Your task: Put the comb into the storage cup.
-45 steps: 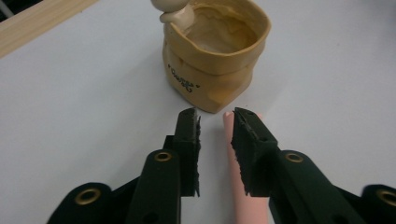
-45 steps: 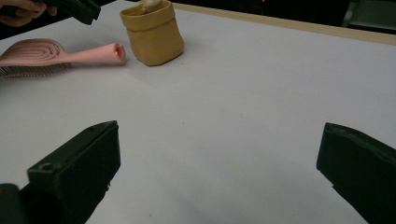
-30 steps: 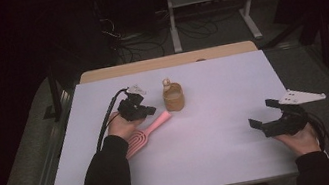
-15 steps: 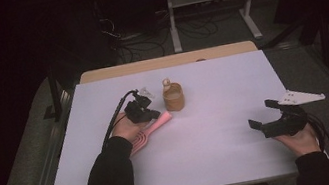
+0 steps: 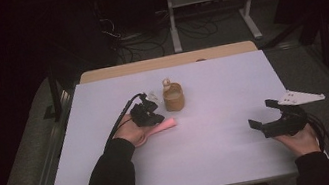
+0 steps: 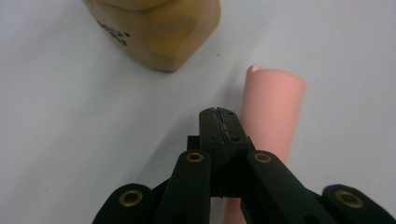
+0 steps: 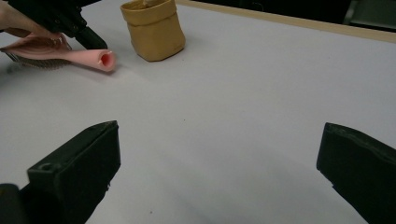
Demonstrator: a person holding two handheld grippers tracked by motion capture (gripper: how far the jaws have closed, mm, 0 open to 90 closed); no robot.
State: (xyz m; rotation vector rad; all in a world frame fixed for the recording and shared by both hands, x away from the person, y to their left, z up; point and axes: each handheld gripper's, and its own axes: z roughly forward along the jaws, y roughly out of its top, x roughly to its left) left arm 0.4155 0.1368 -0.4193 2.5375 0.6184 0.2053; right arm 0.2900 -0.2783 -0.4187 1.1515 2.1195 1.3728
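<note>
Since the earlier frames my left gripper [image 5: 152, 116] has slid lower in the high view, down off the spot beside the pouch and over the brush; right gripper hasn't shifted. Brush [image 5: 160, 127] lies centre-left of the high view on the white table [image 5: 225, 163], pink handle pointing right, bristle end under my left hand [image 5: 131, 133]. Left jaws are pressed fully together with nothing between them, tips just beside the handle [image 6: 271, 112], which sits centre-right in the left gripper view; can't tell if they touch it. Tan pouch [image 5: 173, 97] stands upright just above the brush, near but apart, something pale sticking out of its top. Right gripper [image 5: 266, 115] rests at lower right of the high view, well apart from brush and pouch, jaws spread wide, holding nothing.
</note>
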